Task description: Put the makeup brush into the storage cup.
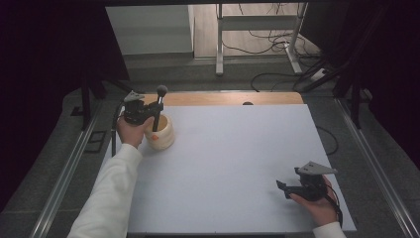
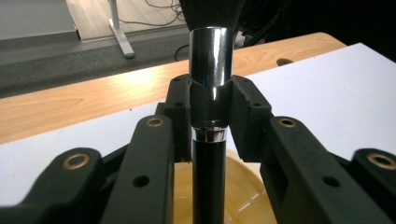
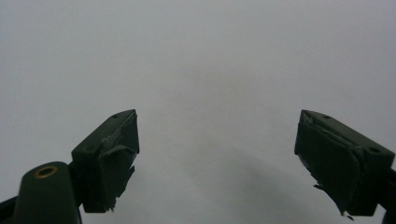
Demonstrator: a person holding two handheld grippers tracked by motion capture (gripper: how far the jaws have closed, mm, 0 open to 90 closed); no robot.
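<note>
A makeup brush [image 1: 159,106] with a black handle, a shiny metal ferrule [image 2: 210,60] and dark bristles stands upright, bristles up. My left gripper [image 1: 148,110] is shut on it at the far left of the table. In the left gripper view the pads clamp the brush [image 2: 209,140] where ferrule meets handle. Its lower end reaches down into a cream-coloured round holder [image 1: 162,135], whose pale yellow inside [image 2: 243,191] shows below the jaws. My right gripper [image 1: 283,187] rests low over the white table near the front right, open with nothing between its fingers [image 3: 112,158].
The white tabletop [image 1: 237,163] ends in a wooden strip [image 1: 223,98] along its far edge, with a dark hole [image 1: 247,103] in it. Beyond are a grey floor, desk legs [image 1: 219,44] and loose cables [image 1: 277,44]. Metal rails run along both sides.
</note>
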